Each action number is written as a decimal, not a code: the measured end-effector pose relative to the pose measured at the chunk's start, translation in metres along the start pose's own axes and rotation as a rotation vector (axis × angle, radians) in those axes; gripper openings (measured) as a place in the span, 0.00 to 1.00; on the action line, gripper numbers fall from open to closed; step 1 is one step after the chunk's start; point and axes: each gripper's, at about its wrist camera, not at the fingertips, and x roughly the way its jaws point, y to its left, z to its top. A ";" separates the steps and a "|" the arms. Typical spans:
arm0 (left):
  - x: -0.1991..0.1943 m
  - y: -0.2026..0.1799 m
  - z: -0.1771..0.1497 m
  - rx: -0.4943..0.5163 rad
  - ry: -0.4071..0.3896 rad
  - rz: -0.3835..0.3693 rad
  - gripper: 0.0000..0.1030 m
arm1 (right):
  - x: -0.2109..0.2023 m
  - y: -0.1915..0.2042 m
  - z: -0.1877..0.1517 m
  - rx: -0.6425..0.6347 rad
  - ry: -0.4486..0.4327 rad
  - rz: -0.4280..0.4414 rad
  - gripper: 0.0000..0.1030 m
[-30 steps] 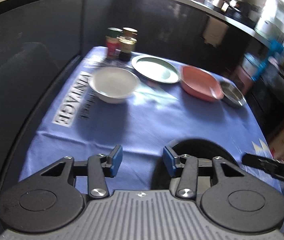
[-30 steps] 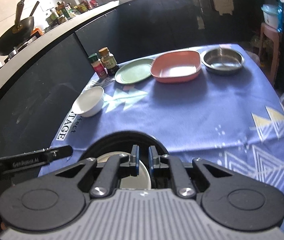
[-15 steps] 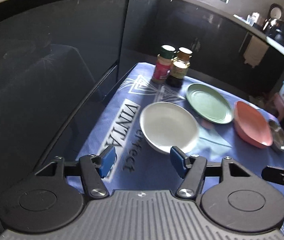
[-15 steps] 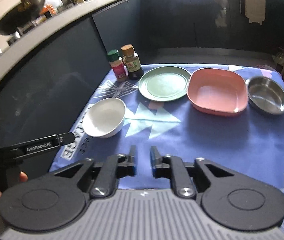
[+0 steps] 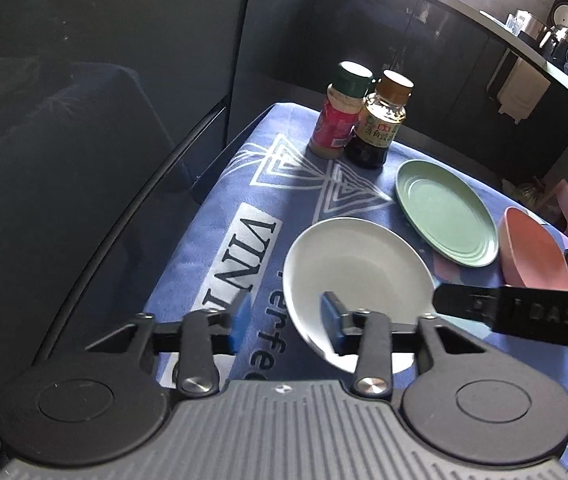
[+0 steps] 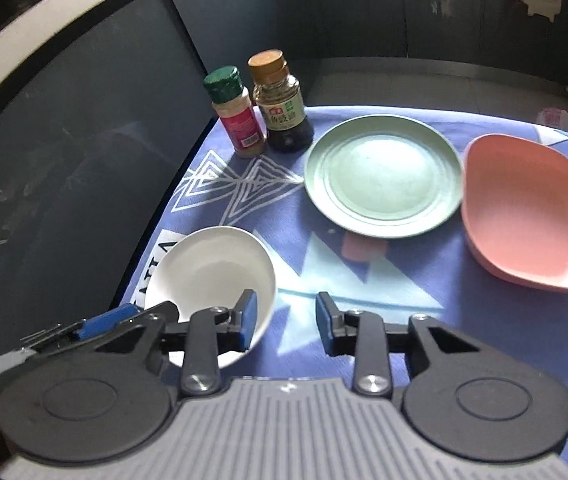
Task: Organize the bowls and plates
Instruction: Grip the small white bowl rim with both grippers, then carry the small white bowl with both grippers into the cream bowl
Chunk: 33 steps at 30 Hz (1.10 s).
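Left wrist view: left gripper [image 5: 284, 318] jaws, just closing, straddle white bowl [image 5: 357, 272] rim, unpressed; right gripper [image 6: 285, 318] jaws released; two bottles [image 6: 260, 106] beyond.

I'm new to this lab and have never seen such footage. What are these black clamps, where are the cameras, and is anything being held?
No robot here: a person holds a two-finger clamp in each hand, and a fisheye camera on each looks along its fingers. One picture is from the left gripper, the other from the right gripper.

On the blue cloth lie a white bowl, a green plate, a pink dish and two bottles.

Nothing is held. The left jaws, just closing, straddle the bowl's near rim without pressing on it. The right jaws stand open over the cloth beside the bowl.
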 end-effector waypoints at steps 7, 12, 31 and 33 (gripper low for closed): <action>0.016 -0.004 0.003 0.025 0.038 -0.013 0.09 | 0.023 0.007 0.004 -0.008 0.035 -0.008 0.03; 0.003 -0.010 -0.002 0.062 0.021 -0.013 0.10 | 0.008 0.008 -0.002 -0.015 0.032 -0.001 0.03; -0.120 -0.068 -0.079 0.221 -0.059 -0.204 0.10 | -0.152 -0.034 -0.110 0.029 -0.166 0.039 0.06; -0.128 -0.076 -0.089 0.241 -0.059 -0.211 0.10 | -0.162 -0.038 -0.124 0.030 -0.173 0.036 0.06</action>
